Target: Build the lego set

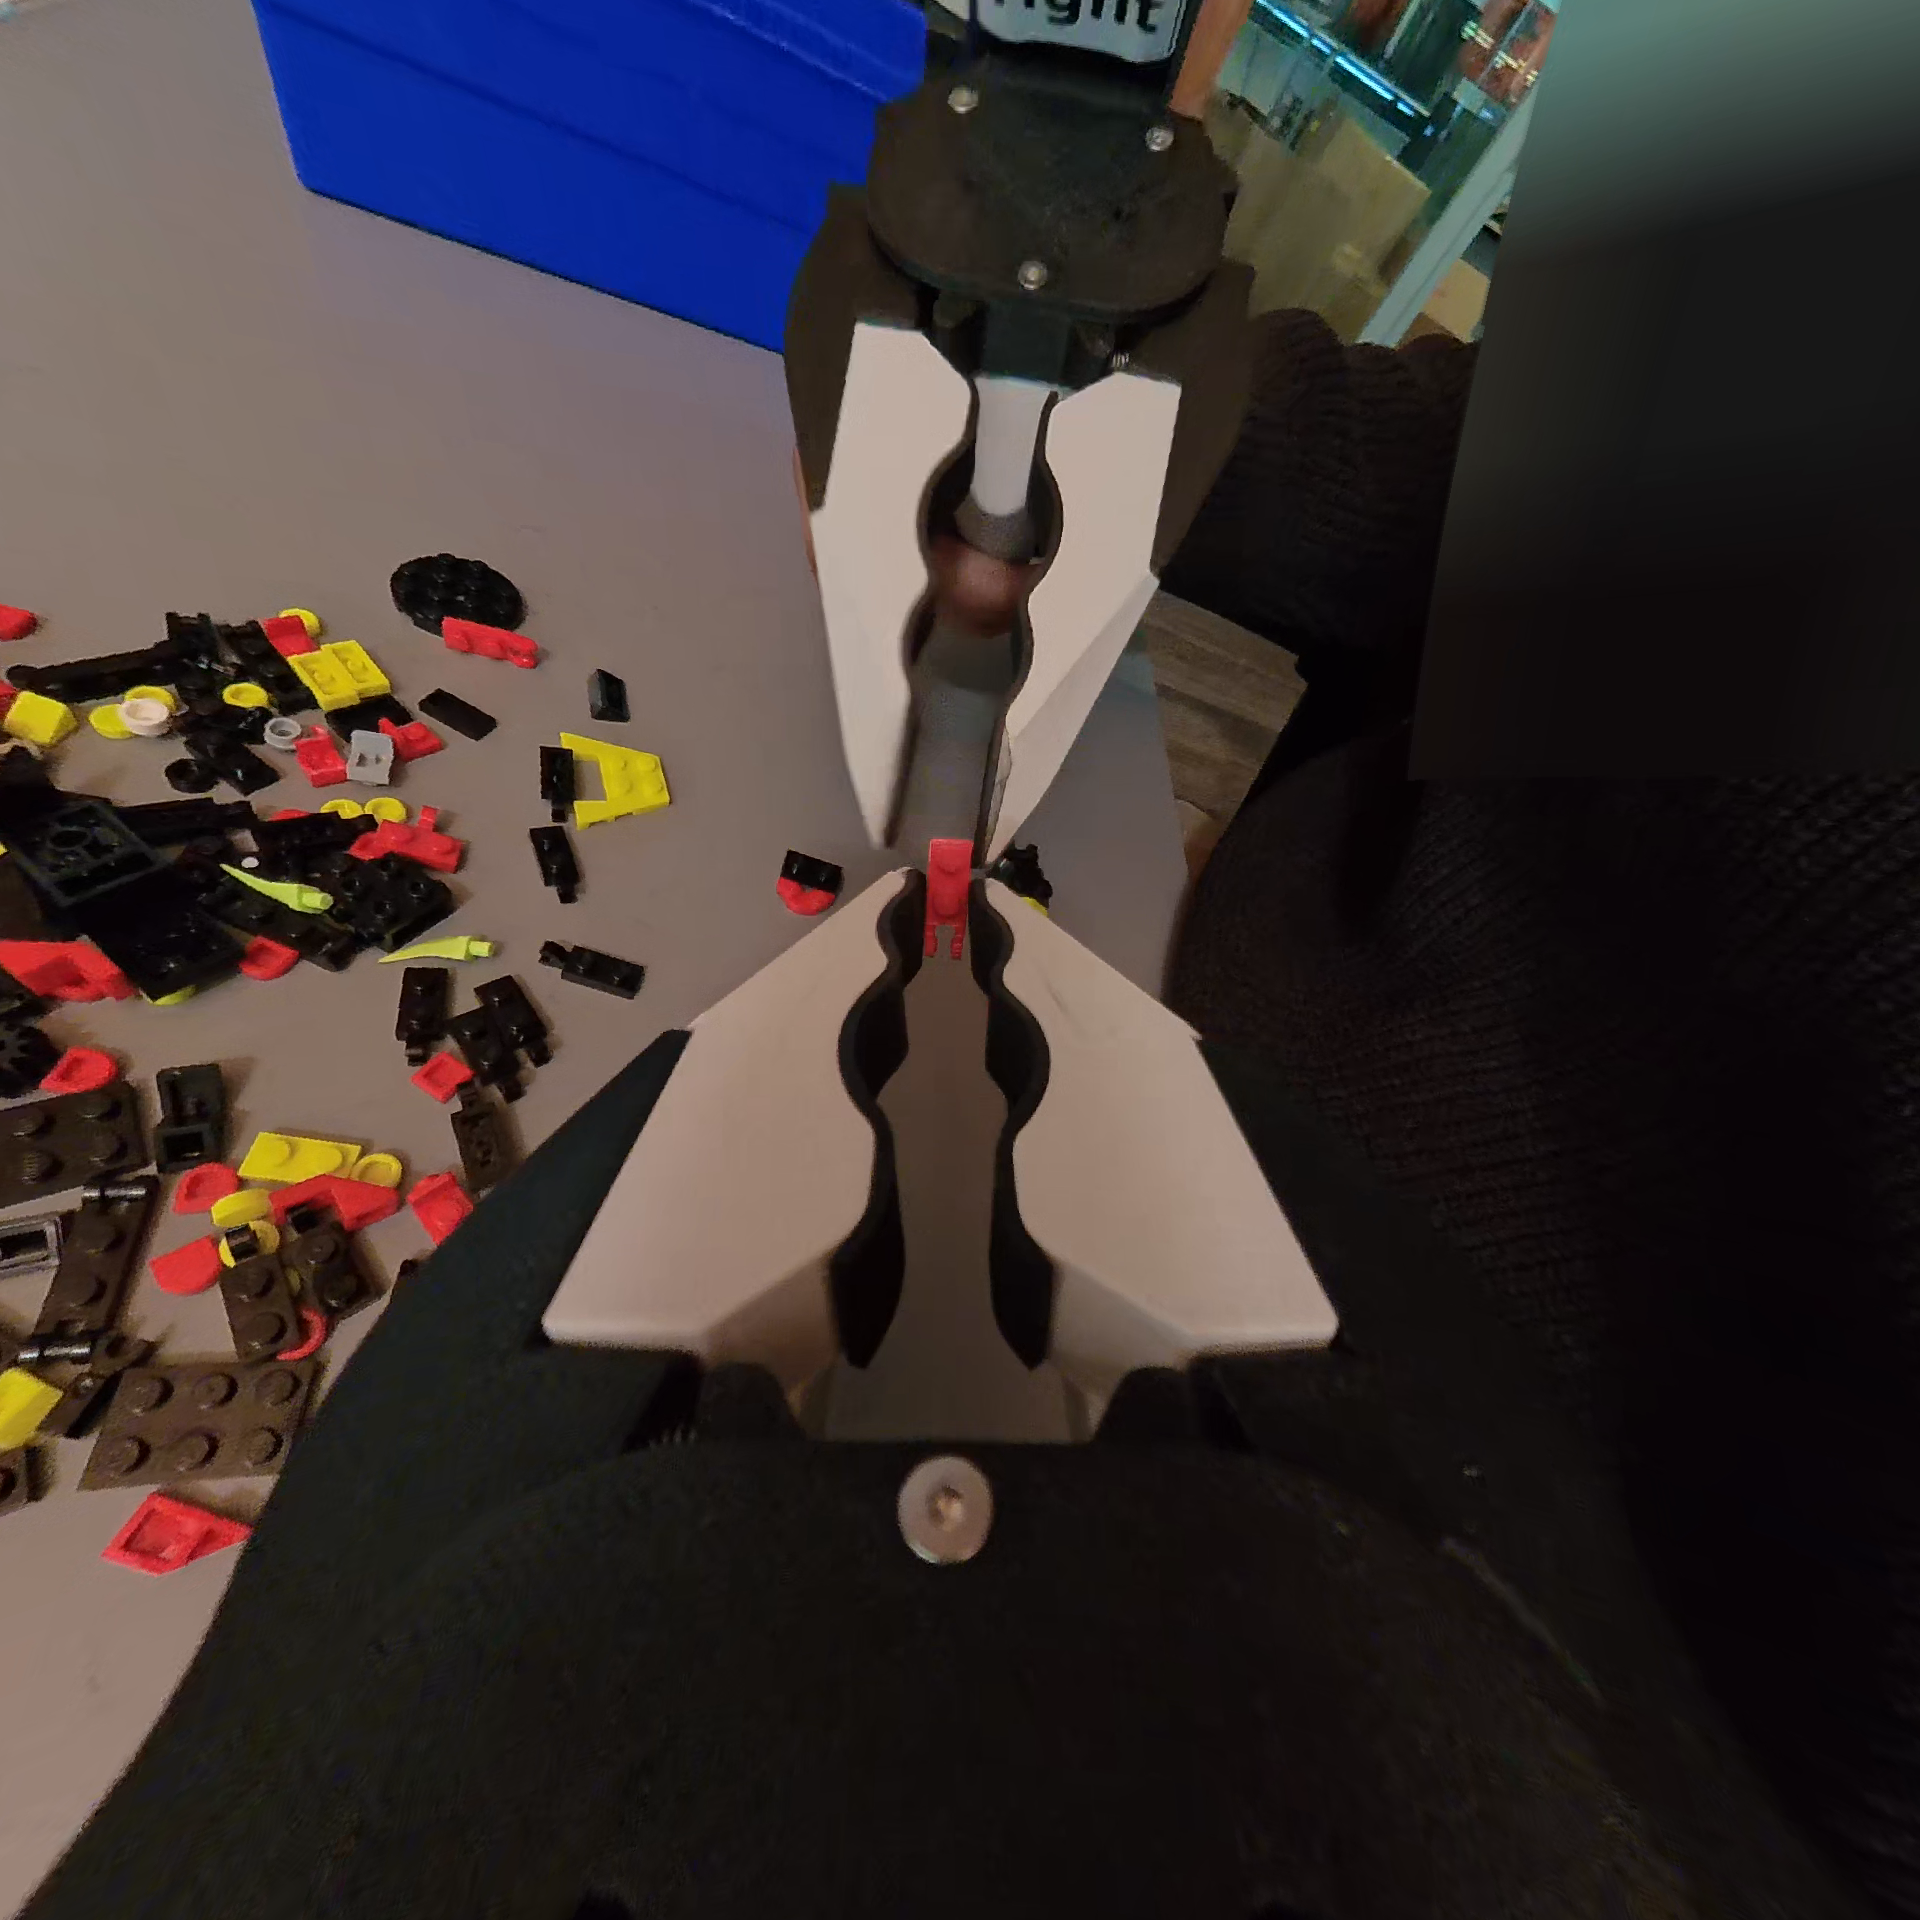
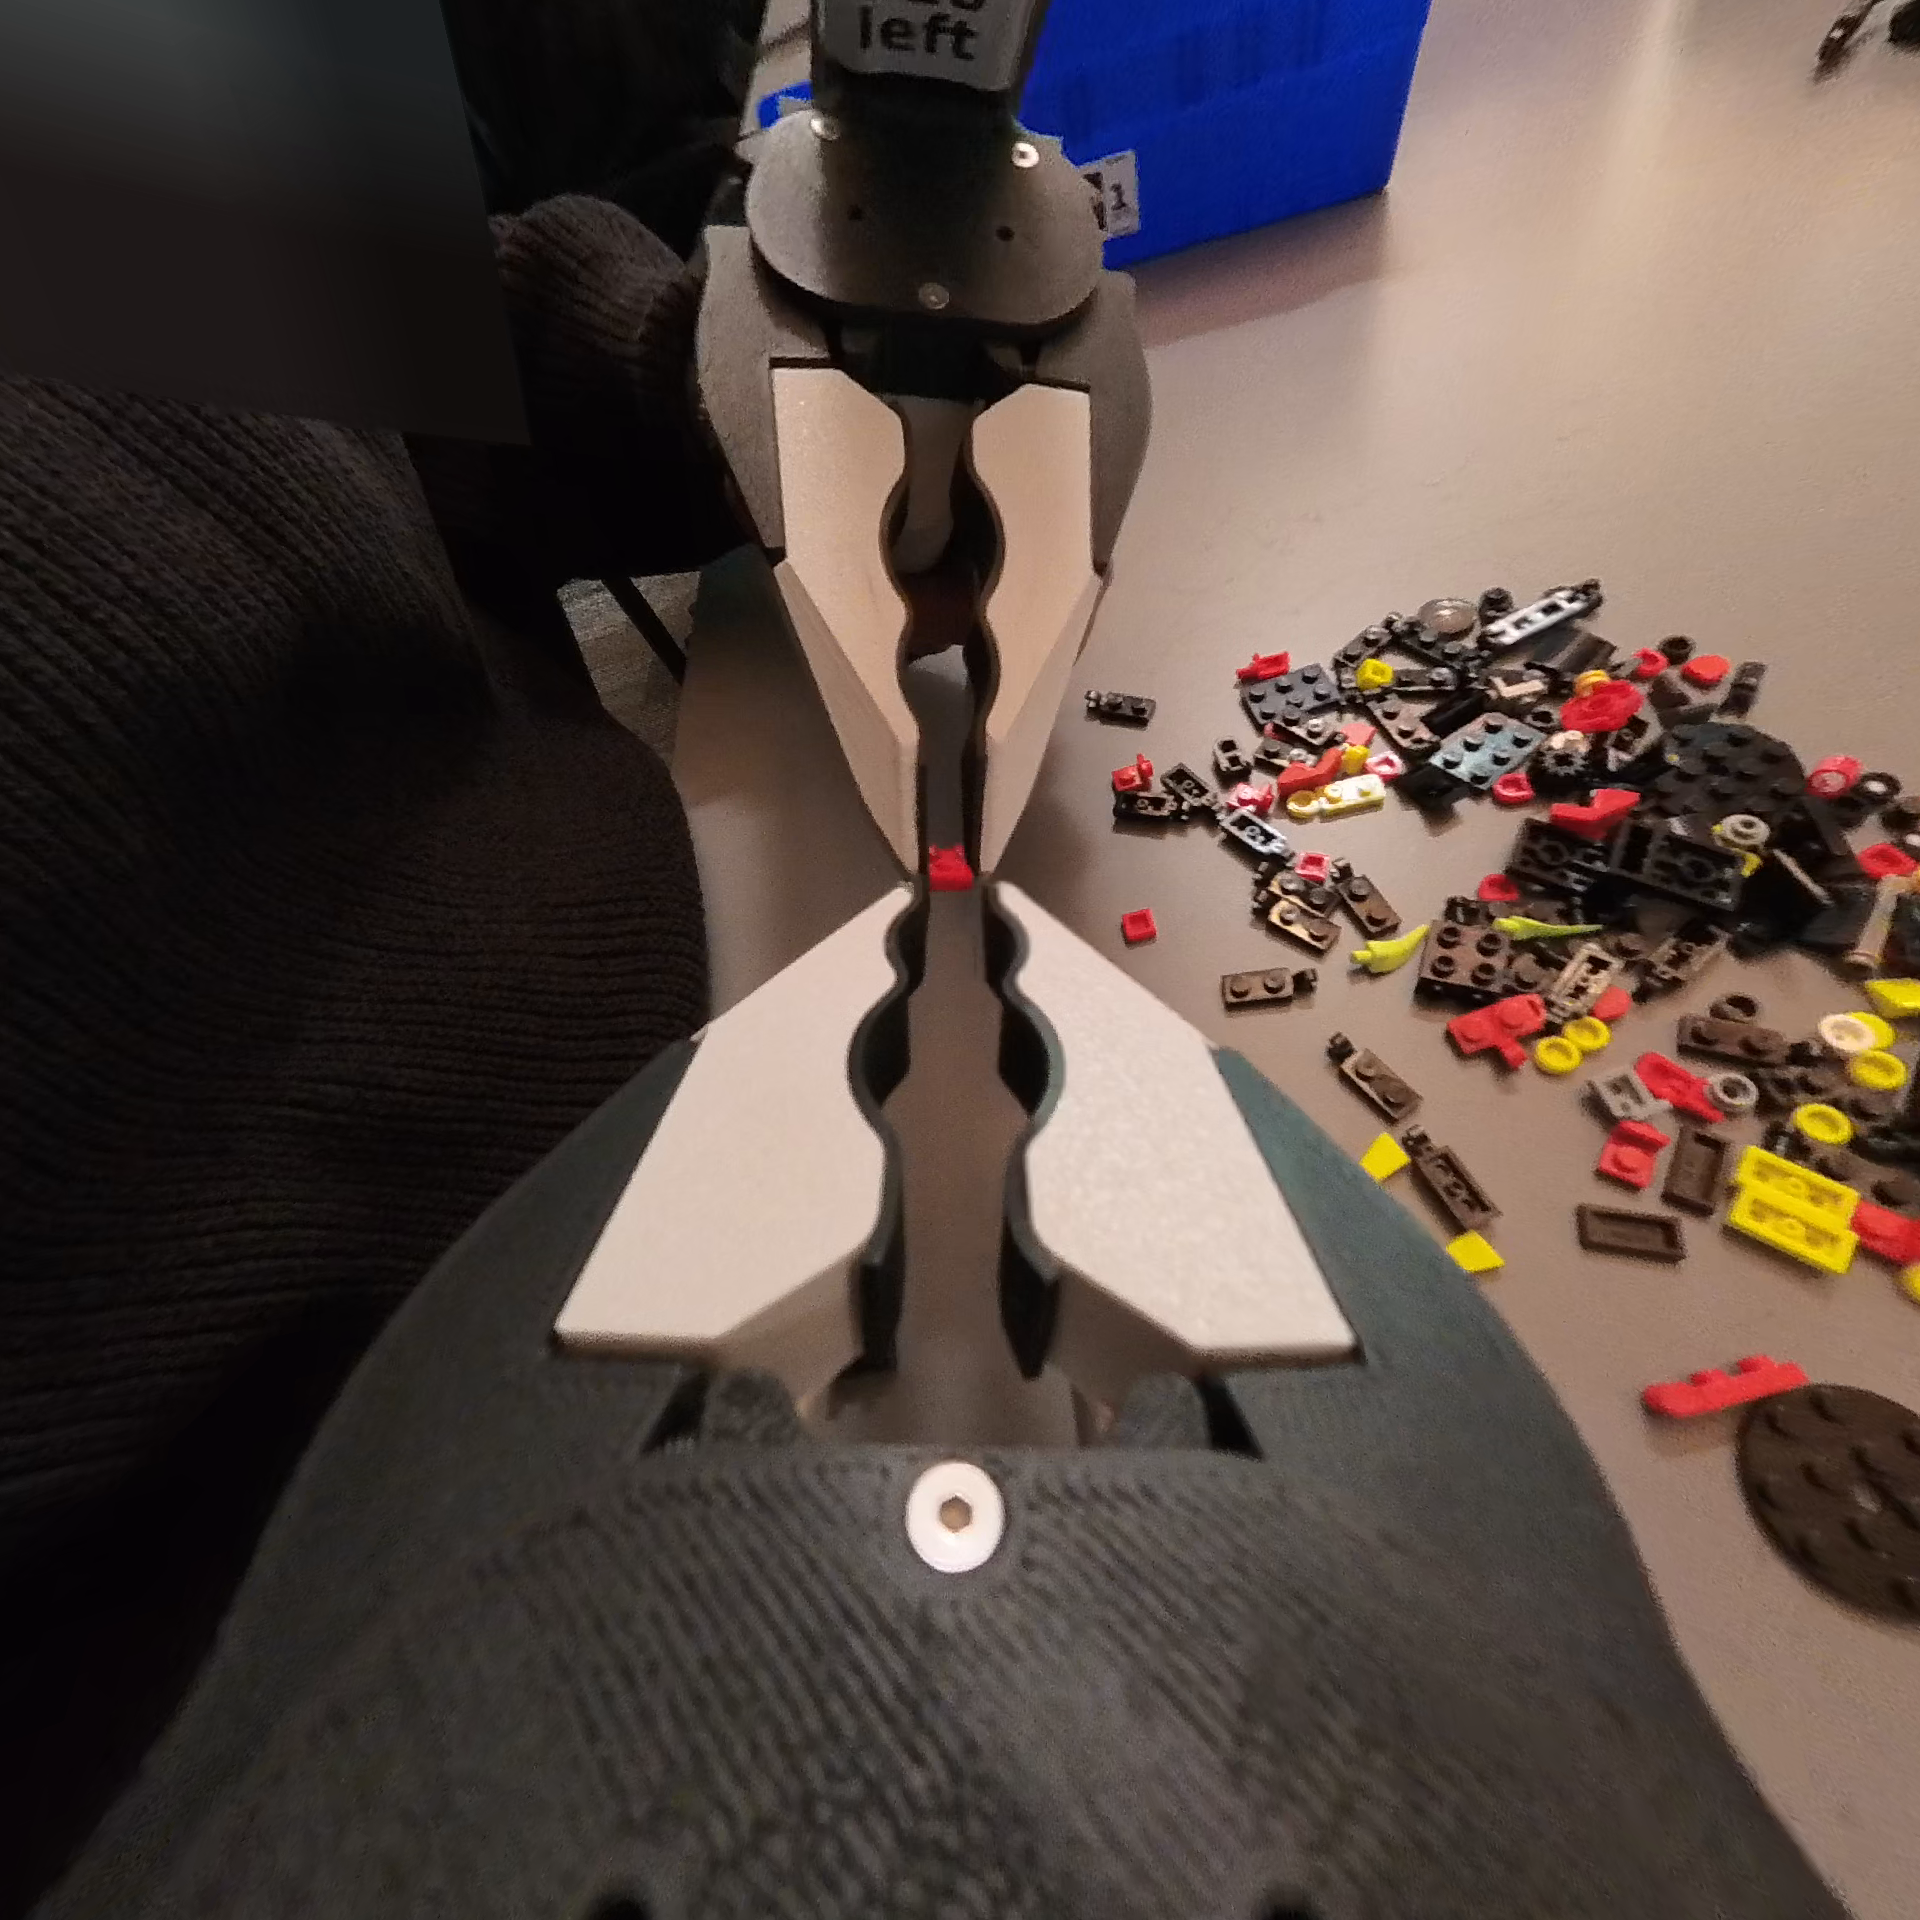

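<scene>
My two grippers meet tip to tip above the table edge. My left gripper [image 1: 945,883] is shut on a small red clip piece [image 1: 948,899], which stands upright between its fingertips. My right gripper [image 1: 940,836] comes in from above in the left wrist view, its jaws a narrow gap apart at the top end of the red piece. I cannot tell whether they pinch it. In the right wrist view the red piece [image 2: 948,868] sits just past my right gripper [image 2: 951,891], at the tips of the left gripper [image 2: 948,854].
A loose pile of black, red and yellow bricks [image 1: 260,883] [image 2: 1610,883] lies on the grey table [image 1: 416,416]. A blue bin [image 1: 571,135] [image 2: 1247,104] stands behind. A black round plate [image 2: 1839,1496] lies near. A person's dark knit sleeve [image 1: 1507,1039] [image 2: 260,831] is beside the grippers. The tips of both grippers are at nearly the same place.
</scene>
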`<state>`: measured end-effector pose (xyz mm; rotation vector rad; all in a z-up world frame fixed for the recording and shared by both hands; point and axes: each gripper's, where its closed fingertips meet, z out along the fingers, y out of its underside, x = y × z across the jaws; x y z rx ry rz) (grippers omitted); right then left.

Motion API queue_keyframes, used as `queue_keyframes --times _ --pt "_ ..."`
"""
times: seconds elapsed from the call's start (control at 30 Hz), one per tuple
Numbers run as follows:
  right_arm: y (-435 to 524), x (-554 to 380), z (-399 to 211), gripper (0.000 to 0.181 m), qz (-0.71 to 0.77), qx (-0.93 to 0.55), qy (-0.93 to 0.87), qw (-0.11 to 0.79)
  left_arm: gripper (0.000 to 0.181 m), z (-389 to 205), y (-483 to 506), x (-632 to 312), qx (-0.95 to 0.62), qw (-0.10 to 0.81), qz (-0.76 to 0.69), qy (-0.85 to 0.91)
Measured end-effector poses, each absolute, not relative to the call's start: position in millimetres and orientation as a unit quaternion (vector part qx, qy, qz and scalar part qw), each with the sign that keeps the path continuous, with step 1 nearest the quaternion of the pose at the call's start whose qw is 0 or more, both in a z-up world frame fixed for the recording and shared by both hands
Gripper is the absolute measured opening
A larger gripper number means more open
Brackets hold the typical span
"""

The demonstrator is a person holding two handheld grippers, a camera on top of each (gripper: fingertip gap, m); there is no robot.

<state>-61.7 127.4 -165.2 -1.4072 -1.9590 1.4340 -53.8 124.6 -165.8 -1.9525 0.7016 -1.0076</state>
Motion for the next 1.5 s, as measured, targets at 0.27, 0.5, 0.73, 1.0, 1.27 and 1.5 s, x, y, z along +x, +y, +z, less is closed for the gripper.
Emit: queue_keyframes --times 0.27,0.5,0.73,1.0,1.27,1.5 --pt "167 -35 -205 0.027 0.364 -0.556 -0.717 0.211 0.005 -195 133 -51 -0.818 0.371 -0.329 0.294" --pt "167 -35 -220 0.024 0.343 -0.551 -0.732 0.208 0.005 -222 144 -42 -0.85 0.319 -0.253 0.335" --pt "163 -36 -224 0.019 0.34 -0.541 -0.741 0.206 0.005 -229 154 -40 -0.854 0.299 -0.238 0.353" --pt "162 -35 -228 0.013 0.332 -0.538 -0.748 0.202 0.005 -230 152 -35 -0.85 0.286 -0.241 0.371" --pt "160 -36 -228 0.012 0.336 -0.536 -0.748 0.199 0.005 -231 151 -35 -0.85 0.28 -0.24 0.378" --pt "158 -37 -228 0.012 0.337 -0.534 -0.75 0.198 0.005 -233 150 -33 -0.851 0.269 -0.228 0.389"
